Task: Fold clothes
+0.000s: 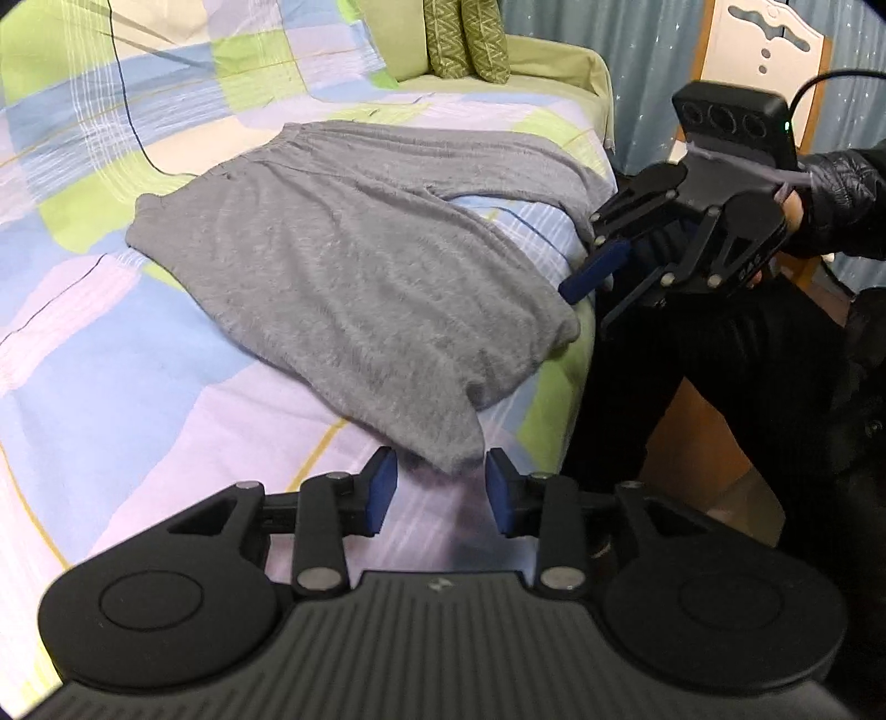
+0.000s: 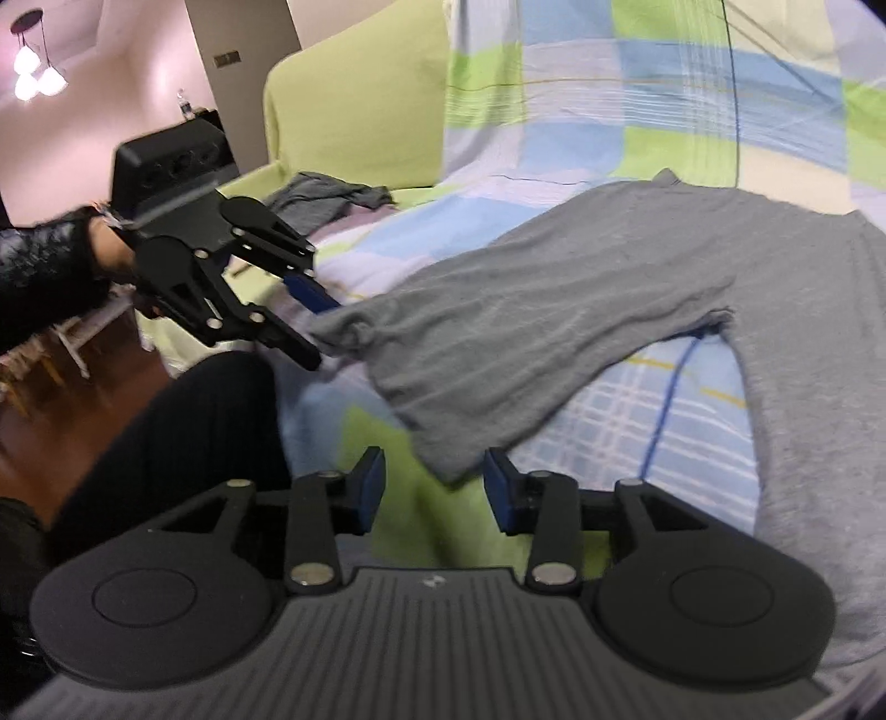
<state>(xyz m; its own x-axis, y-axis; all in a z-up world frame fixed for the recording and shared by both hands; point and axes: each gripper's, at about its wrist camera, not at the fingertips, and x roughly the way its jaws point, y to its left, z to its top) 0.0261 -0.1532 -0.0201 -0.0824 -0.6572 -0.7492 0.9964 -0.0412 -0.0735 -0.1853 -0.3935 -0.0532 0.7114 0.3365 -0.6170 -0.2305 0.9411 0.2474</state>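
Note:
A grey knit garment [image 1: 343,260] lies spread on a bed with a checked pastel sheet [image 1: 138,354]. My left gripper [image 1: 442,487] is open, and the garment's near corner [image 1: 451,457] lies between its blue pads without being pinched. The right gripper [image 1: 590,310], held by a hand in a black sleeve, stands open at the bed's right edge. In the right wrist view, my right gripper [image 2: 433,487] is open around another corner [image 2: 446,468] of the garment [image 2: 581,310]. There the left gripper [image 2: 324,332] is open at the far corner.
A second crumpled grey garment [image 2: 326,194] lies farther along the bed. Green pillows [image 1: 465,39] stand at the head. A thin black cable [image 1: 130,116] runs over the sheet. A person's black-clad legs [image 1: 692,376] are beside the bed edge, with a wooden chair [image 1: 769,50] behind.

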